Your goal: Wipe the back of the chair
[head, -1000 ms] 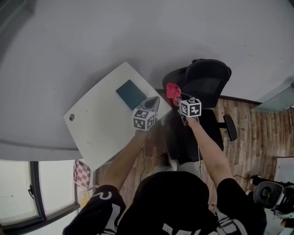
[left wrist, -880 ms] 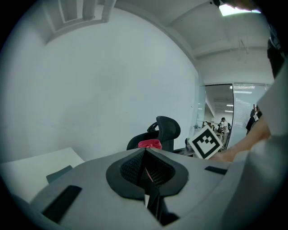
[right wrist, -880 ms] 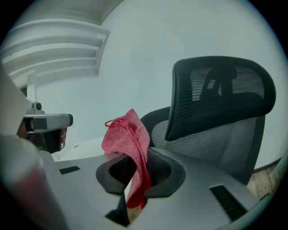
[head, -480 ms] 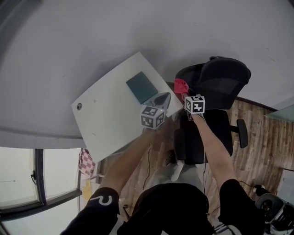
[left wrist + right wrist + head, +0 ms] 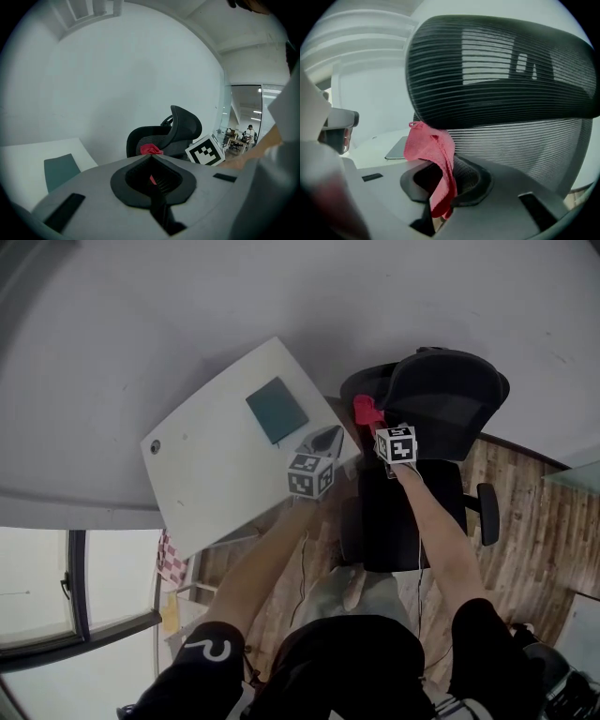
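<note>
Closing on the chair back: right gripper, clamped on red cloth, has edged nearer, mesh at 1 o'clock; wiping looks imminent. Left gripper jaws together, empty.

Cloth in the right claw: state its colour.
The cloth is plain pinkish red. It shows best in the right gripper view.

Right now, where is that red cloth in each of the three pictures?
Head view: red cloth at upper centre, held by the right gripper beside the black chair.
Left gripper view: centre, just above the jaw tips.
Right gripper view: left of centre, hanging from the jaws.
Shared landmark: the black chair.
</note>
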Motion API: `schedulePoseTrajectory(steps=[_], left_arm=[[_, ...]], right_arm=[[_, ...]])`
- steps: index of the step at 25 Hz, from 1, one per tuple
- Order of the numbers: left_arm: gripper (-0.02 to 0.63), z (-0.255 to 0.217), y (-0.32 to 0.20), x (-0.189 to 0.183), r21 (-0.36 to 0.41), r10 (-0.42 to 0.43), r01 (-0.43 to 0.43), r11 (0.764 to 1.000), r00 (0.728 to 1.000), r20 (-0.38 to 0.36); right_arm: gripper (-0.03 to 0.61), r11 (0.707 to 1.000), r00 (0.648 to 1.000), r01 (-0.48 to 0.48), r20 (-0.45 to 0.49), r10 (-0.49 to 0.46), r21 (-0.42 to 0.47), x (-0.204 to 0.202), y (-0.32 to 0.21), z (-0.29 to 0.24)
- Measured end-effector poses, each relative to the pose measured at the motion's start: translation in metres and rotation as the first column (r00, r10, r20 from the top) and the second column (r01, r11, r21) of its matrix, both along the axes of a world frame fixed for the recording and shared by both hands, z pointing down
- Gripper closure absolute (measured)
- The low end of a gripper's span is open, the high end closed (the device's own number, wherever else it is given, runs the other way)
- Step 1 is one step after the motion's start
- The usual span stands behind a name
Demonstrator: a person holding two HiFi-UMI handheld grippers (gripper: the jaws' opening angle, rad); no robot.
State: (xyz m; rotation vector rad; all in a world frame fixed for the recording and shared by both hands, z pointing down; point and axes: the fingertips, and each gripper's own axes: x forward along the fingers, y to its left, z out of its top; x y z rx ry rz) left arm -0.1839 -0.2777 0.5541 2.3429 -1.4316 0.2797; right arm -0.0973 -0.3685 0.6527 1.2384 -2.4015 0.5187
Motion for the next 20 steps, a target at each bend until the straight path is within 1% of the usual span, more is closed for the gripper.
schedulePoseTrajectory(steps=[4, 8, 20], left_arm=[[0.589, 0.006, -0.001, 0.014, -0.014, -0.016, 0.017, 1.0, 1.0, 0.012], [0.589, 0.007, -0.006, 0.038, -0.012, -0.019, 0.019, 1.0, 1.0, 0.019], [0.589, 0.0, -0.023, 0.113, -0.005, 0.017, -0.017, 1.0, 0.999, 0.041]], right_arm=[[0.509, 1.0, 1.0, -0.011, -0.008, 0.011, -0.001, 0.027, -0.009, 0.002], [0.509, 0.999, 0.999, -0.044, 0.002, 0.044, -0.003, 0.061, -0.019, 0.0], [0.509, 0.986, 0.986, -0.169, 0.015, 0.169, 0.003, 0.175, -0.047, -0.012]])
